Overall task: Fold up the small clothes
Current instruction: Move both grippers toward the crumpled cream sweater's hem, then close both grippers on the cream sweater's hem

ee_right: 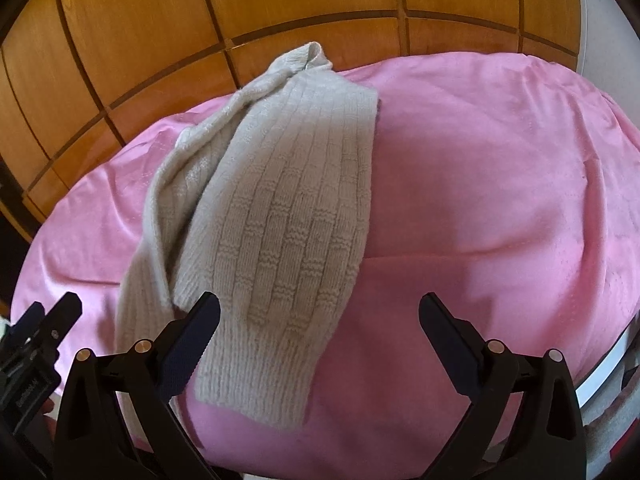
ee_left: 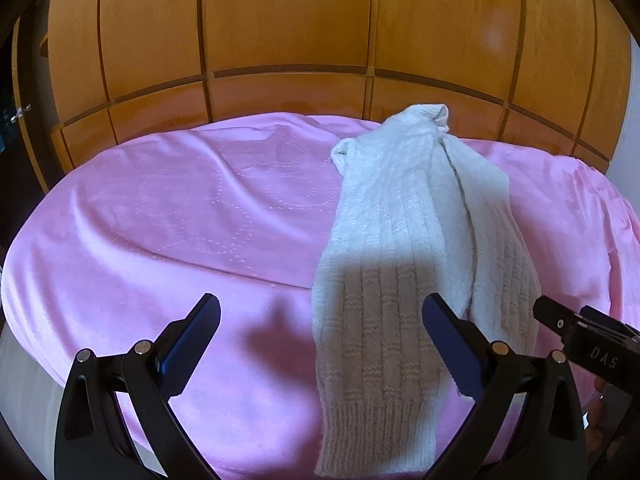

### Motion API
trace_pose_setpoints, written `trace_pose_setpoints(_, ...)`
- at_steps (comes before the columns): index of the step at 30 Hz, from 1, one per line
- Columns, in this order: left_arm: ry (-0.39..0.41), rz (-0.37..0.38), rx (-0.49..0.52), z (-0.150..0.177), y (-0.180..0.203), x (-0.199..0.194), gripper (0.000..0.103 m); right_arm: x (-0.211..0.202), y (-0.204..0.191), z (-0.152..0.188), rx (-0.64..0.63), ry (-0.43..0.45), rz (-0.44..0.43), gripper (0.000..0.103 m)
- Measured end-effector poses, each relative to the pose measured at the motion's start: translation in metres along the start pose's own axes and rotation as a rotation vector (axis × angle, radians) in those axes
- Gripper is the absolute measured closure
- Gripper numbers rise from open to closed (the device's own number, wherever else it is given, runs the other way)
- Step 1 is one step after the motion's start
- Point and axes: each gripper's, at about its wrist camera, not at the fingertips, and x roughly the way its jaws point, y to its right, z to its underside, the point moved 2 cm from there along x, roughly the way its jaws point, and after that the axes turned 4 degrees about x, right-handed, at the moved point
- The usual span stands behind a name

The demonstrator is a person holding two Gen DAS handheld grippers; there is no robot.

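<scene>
Folded knit sweater [ee_right: 276, 216] on pink blanket [ee_right: 480, 200] (wooden wardrobe [ee_right: 160, 20] behind), 2 tongs spread

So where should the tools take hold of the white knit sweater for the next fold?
Probably at the ribbed hem, the near end of the white knit sweater, coming in low from the near side. It lies flat in a long narrow strip on the pink blanket, hem toward both open tools, left tool and right tool; the far end is bunched.
</scene>
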Motion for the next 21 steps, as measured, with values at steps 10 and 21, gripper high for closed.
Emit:
trace_pose_setpoints(10,-0.050,0.100,0.076,0.011,0.018,0.011,0.003,0.024,-0.001,0.009,-0.020,-0.096,-0.052,0.039)
trace_pose_setpoints(21,-0.203,0.155,0.153,0.034,0.038,0.046,0.033,0.043,-0.016,0.021,-0.120,-0.135,-0.101,0.080)
